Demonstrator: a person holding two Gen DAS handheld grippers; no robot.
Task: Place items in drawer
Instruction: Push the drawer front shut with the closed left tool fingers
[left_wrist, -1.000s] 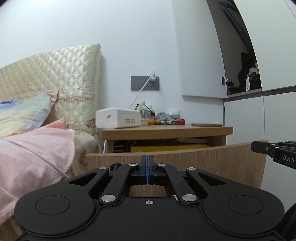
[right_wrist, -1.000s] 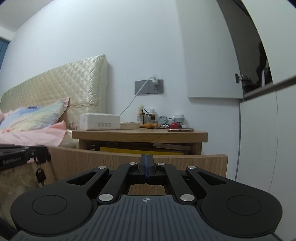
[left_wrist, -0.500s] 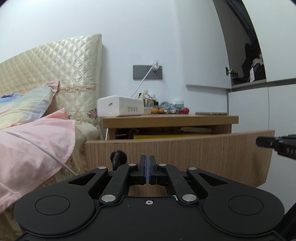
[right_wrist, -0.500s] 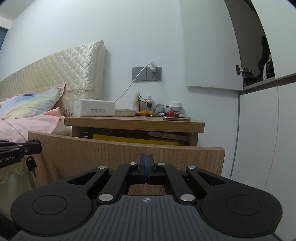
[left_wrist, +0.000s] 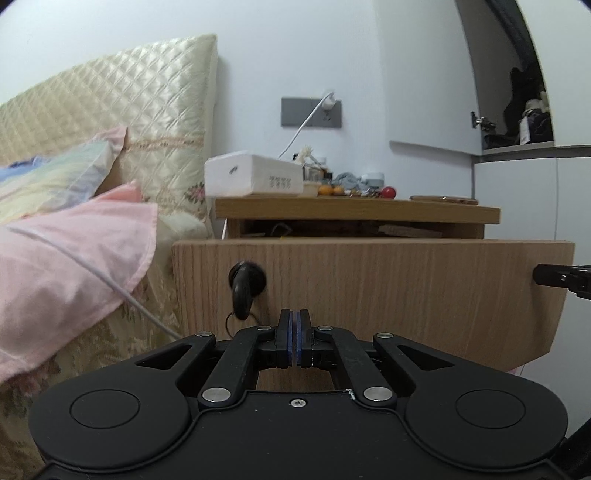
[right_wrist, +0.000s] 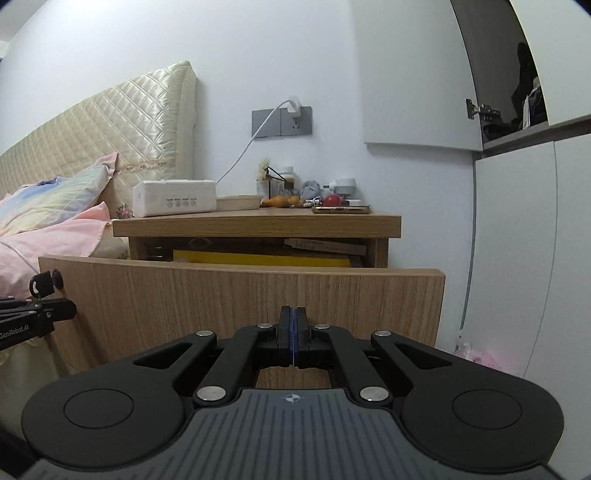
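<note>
The wooden drawer front (left_wrist: 388, 288) (right_wrist: 221, 299) of the nightstand stands pulled out, with a black key (left_wrist: 242, 288) hanging in its lock. A yellow flat item (right_wrist: 258, 256) and a wooden piece lie inside. My left gripper (left_wrist: 294, 332) is shut and empty, low before the drawer front, just right of the key. My right gripper (right_wrist: 292, 330) is shut and empty too, facing the front's right half. On the nightstand top (right_wrist: 258, 221) sit a white box (right_wrist: 173, 197), a red ball (right_wrist: 331, 199), a phone (right_wrist: 341, 209), small oranges and bottles.
A bed with a quilted cream headboard (left_wrist: 122, 122), pillows and a pink blanket (left_wrist: 66, 258) fills the left. A white cable (right_wrist: 251, 144) runs from the wall socket. White wardrobe doors (right_wrist: 524, 258) stand at the right.
Both grippers have dropped lower and come closer to the drawer front, which now fills more of each view. The key has come into view beside the left gripper. Both stay shut.
</note>
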